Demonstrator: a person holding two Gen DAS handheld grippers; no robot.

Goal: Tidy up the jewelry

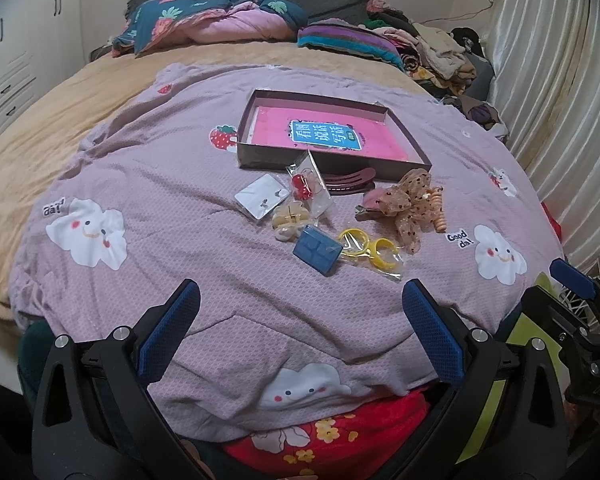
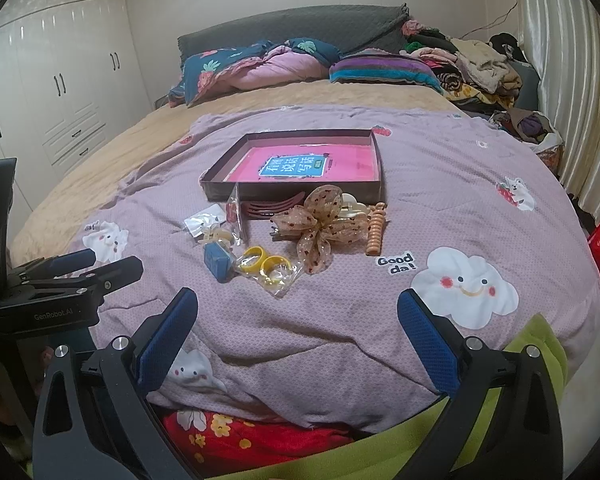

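A shallow dark box with a pink book inside lies on the purple quilt. In front of it sits a loose heap: a dotted beige bow clip, yellow rings in a clear bag, a blue square case, a bagged red charm, a white earring card, a dark red hair clip and an orange spiral tie. My left gripper and right gripper hang open and empty short of the heap.
Pillows and a folded blanket lie at the headboard. A clothes pile fills the far right corner. Curtains run along the right, wardrobes along the left. Red and green fabric sits under the quilt's near edge.
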